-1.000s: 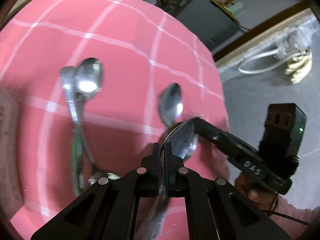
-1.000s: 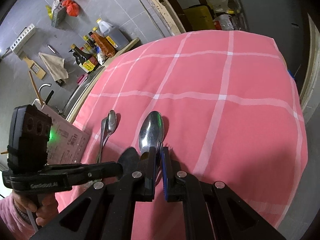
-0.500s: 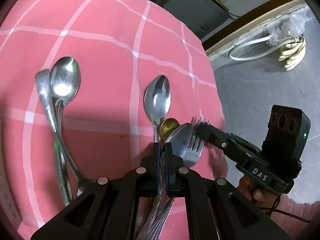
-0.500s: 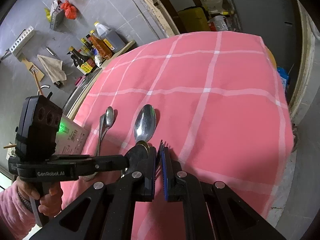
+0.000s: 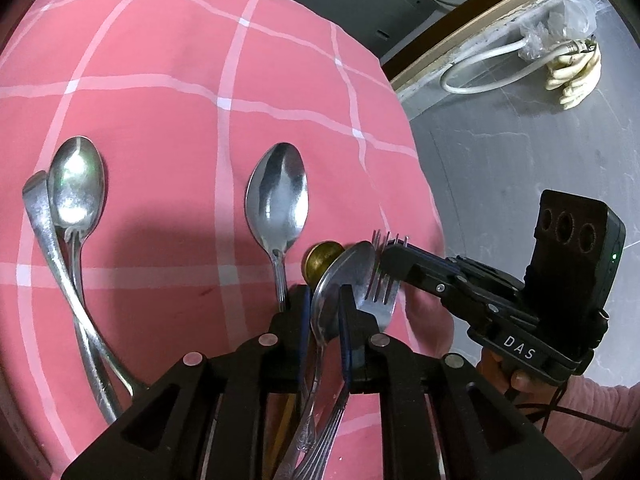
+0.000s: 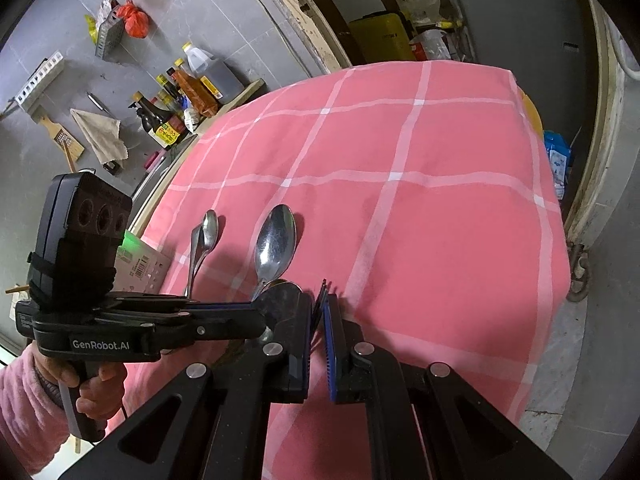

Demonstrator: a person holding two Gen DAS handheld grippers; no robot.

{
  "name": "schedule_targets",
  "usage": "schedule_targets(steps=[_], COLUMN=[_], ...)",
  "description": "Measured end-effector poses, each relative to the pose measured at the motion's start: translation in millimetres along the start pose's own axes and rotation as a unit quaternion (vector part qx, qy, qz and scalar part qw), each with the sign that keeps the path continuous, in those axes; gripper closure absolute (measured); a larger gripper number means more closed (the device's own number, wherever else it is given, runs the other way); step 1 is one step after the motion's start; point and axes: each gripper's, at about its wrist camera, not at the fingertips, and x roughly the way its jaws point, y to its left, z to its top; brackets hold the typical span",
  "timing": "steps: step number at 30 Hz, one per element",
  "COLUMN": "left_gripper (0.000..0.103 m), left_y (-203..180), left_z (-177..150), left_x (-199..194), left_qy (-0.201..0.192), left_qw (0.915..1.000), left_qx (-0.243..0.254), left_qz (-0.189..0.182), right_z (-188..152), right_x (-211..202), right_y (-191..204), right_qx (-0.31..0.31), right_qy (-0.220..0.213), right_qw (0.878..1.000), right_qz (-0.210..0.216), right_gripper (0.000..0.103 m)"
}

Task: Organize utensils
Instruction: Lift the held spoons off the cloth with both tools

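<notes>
My left gripper (image 5: 323,312) is shut on a steel spoon (image 5: 344,276) at its neck, over a pile near the table's front edge. In the pile lie a fork (image 5: 380,292) and a brass spoon (image 5: 320,260). My right gripper (image 6: 319,312) is shut on the fork's tines (image 6: 320,300), and it shows in the left wrist view (image 5: 390,248). A large steel spoon (image 5: 278,196) lies alone on the pink cloth (image 5: 160,120), also in the right wrist view (image 6: 276,240). Two crossed spoons (image 5: 72,200) lie at the left.
A cardboard box (image 6: 140,268) sits at the table's left edge. Sauce and oil bottles (image 6: 188,92) stand on a ledge beyond. The table edge drops to grey floor (image 5: 500,180) on the right, with a white hose (image 5: 480,68) there.
Both grippers have drawn back toward the table's front edge. The fork and brass spoon have come into view beside the held spoon. My right gripper now pinches the fork's tines.
</notes>
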Motion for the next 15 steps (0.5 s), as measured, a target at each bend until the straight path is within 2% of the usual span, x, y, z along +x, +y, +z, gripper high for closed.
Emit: schedule_targets(steps=[2,6,12,15], left_gripper=[0.093,0.101,0.103,0.103], left_y=[0,0,-12,-21], left_z=[0,-3,-12,-20], left_x=[0,-2,-19,-35], left_qy=[0.001,-0.004,-0.046,-0.082], left_qw=[1.0000,1.0000,0.9986,0.9961], left_qx=[0.000,0.001,0.003,0.008], left_qz=[-0.001,0.007,0.025,0.033], right_z=[0,-1,-6,-7], right_x=[0,0,-11,-21], right_y=[-1,0,6,12], right_qx=[0.000,-0.001,-0.003,-0.003], right_qy=[0.000,0.000,-0.019,-0.036], right_qw=[1.000,1.000,1.000,0.999], right_qz=[0.001,-0.002,-0.011,-0.018], right_gripper=[0.097,0.097,0.097,0.098])
